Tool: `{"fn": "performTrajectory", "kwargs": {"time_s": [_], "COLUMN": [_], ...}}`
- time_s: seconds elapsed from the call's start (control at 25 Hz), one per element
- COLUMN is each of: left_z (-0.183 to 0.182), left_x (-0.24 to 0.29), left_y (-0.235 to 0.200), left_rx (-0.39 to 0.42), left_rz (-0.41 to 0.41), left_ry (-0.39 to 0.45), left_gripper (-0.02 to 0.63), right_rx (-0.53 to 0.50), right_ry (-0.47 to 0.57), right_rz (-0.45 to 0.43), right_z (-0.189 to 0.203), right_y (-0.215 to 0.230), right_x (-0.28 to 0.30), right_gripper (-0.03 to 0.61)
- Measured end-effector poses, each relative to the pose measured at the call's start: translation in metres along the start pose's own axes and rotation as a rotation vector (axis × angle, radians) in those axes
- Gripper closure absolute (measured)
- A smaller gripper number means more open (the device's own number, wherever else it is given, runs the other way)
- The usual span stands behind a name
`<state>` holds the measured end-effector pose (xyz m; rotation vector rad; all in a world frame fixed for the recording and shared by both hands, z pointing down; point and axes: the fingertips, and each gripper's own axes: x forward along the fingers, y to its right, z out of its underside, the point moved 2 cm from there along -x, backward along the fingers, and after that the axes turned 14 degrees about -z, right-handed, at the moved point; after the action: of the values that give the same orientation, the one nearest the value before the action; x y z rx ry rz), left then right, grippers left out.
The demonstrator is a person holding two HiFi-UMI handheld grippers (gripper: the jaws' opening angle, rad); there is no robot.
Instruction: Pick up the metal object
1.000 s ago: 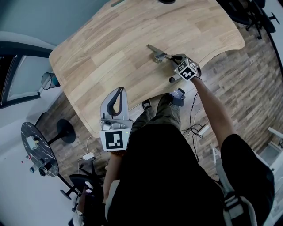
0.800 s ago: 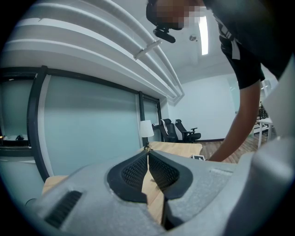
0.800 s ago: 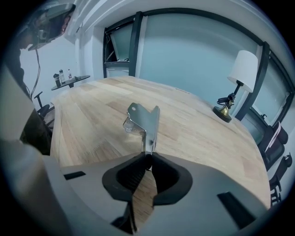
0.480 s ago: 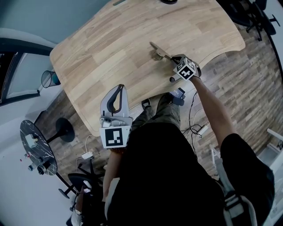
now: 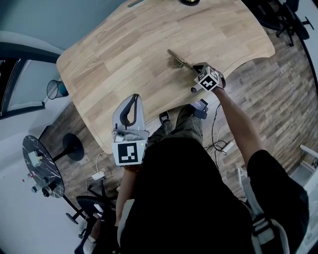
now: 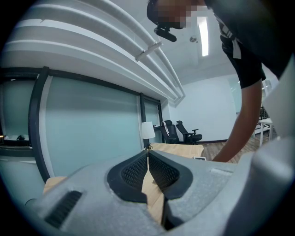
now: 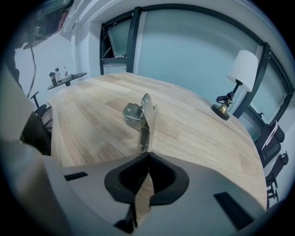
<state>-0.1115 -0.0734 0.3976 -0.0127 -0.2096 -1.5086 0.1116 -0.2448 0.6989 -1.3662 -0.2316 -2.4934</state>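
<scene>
The metal object (image 5: 177, 59) is a flat strip with a folded bracket partway along it; it lies out over the wooden table (image 5: 124, 54) toward the far right. My right gripper (image 5: 195, 67) is at the strip's near end. In the right gripper view the jaws (image 7: 147, 154) are shut on that end, and the metal object (image 7: 143, 117) sticks straight out ahead. My left gripper (image 5: 134, 99) hovers over the table's near edge, shut with nothing in it. The left gripper view shows its closed tips (image 6: 147, 154) aimed across the room.
A white-shaded lamp (image 7: 239, 69) stands at the table's far end, its base (image 5: 189, 1) just in the head view. A round black side table (image 5: 42, 168) with small bottles is on the floor to the left. Office chairs (image 6: 182, 131) stand beyond.
The metal object's far end has shifted slightly away from me while the right gripper stays shut on its near end. The left gripper has barely moved.
</scene>
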Motion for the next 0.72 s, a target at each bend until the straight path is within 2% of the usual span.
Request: {"fn": "performTrajectory", "kwargs": {"time_s": [0.36,0.72], "left_z": [-0.001,-0.001], "left_x": [0.0,0.002], "left_y": [-0.004,-0.008], "left_rx": [-0.001,-0.012], "left_rz": [0.002,0.001], "left_ry": [0.007,0.018], "left_gripper": [0.591,0.591], "right_rx": [0.021,0.036], "right_ry": [0.008,0.043], "right_rz": [-0.023,-0.007], "right_z": [-0.003,-0.015], "right_y": [-0.006,-0.006], "right_x": [-0.002,-0.009], "right_gripper": [0.577,0.577]}}
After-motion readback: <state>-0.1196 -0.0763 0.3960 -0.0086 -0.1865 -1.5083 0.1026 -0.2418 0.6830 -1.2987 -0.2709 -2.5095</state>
